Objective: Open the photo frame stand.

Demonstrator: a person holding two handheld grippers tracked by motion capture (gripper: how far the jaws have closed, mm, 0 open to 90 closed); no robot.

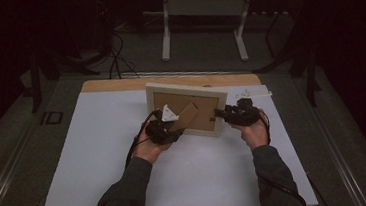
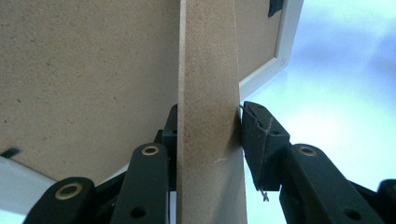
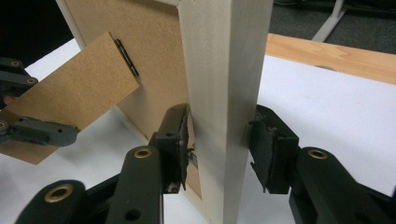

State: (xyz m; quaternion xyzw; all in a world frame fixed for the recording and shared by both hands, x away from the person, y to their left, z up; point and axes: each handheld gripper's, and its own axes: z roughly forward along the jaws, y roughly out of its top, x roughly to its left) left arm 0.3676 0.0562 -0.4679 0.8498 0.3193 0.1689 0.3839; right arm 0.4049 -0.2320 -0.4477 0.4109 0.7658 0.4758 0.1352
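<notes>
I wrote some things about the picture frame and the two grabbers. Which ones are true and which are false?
1. The left gripper pinches the brown stand flap of the picture frame. True.
2. The right gripper is open and holds nothing. False: its jaws clamp the frame's pale wooden side edge.
3. The frame shows its brown back to the person. True.
4. The frame lies flat, face up, on the white sheet. False: it is held up off flat, rear side toward the high view camera.
5. The stand flap is folded flat against the back. False: it swings out at an angle.
</notes>
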